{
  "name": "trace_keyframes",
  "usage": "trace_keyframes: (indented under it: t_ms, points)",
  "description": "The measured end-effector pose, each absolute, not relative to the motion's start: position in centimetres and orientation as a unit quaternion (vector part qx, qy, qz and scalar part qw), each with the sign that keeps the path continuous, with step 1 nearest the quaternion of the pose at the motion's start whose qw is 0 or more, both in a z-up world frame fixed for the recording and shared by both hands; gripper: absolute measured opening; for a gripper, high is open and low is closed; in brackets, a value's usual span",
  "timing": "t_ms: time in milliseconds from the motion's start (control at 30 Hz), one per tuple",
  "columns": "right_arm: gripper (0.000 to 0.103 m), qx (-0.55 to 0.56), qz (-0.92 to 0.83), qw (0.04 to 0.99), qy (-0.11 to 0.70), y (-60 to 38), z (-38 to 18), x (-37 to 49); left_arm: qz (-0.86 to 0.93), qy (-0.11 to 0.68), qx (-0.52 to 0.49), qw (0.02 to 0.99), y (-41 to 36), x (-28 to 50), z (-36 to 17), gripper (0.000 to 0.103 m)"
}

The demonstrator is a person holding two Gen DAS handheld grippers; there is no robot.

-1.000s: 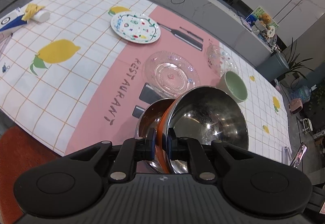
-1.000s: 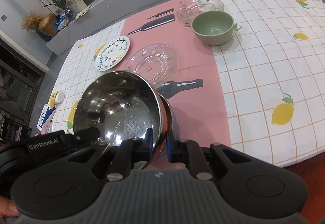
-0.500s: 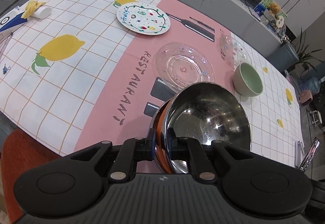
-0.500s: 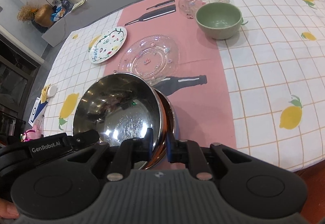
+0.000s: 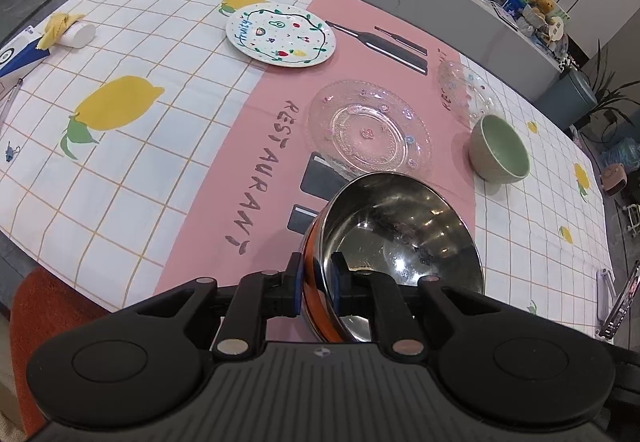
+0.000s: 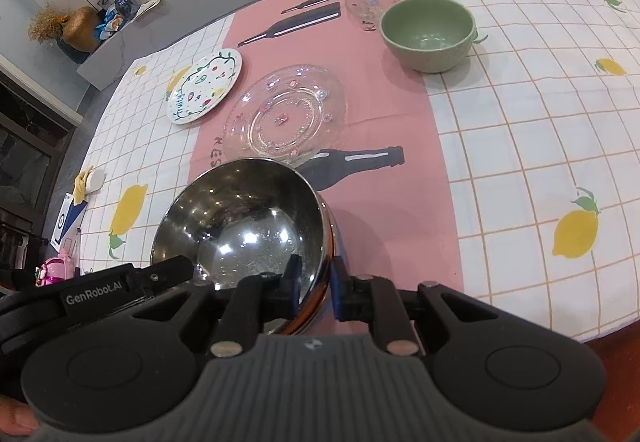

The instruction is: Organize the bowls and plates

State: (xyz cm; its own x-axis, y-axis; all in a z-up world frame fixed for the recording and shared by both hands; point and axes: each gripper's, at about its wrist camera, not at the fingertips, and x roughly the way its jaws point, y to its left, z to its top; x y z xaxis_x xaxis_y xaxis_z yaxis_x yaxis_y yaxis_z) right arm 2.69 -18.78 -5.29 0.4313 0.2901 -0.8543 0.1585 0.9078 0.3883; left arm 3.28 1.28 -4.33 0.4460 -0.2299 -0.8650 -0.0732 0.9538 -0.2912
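Jaws of the left gripper (image 5: 318,284) and right gripper (image 6: 314,288) are clamped on opposite rims of the steel bowl (image 5: 400,234); the right jaws have just been eased slightly apart.

Light: even, indoor | Glare: highlights inside shiny round steel bowl (image 5: 400,234) between fingers | Focus: sharp | Edges: fisheye-curved

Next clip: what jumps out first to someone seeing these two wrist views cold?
The shiny steel bowl, nearest the cameras on the pink strip, with the left gripper and right gripper each straddling its rim. Behind it lies a clear glass plate, and farther right stands a green bowl.
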Motion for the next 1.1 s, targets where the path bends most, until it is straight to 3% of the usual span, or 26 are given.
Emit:
trace_keyframes:
  t_ms: [300,433,733,967,1100]
  points:
    - [0.019,0.228,0.04,0.823,0.518,-19.8,-4.8,2.3,-0.063,0.491,-0.137,0.858,2.2,2.7,-3.1,0.019]
    - [0.01,0.238,0.042,0.82,0.519,-19.9,-5.0,2.3,-0.068,0.492,-0.131,0.858,1.9,2.8,-3.2,0.012]
    - [0.007,0.246,0.045,0.816,0.522,-20.1,-5.3,2.1,-0.066,0.504,-0.127,0.851,1.8,2.7,-4.0,0.008]
    - [0.013,0.255,0.05,0.822,0.506,-20.6,-4.3,1.9,-0.072,0.481,-0.144,0.862,2.3,2.7,-2.1,0.009]
    - [0.024,0.257,0.042,0.829,0.495,-21.5,-3.6,1.9,-0.092,0.465,-0.15,0.868,1.6,2.9,-0.7,0.016]
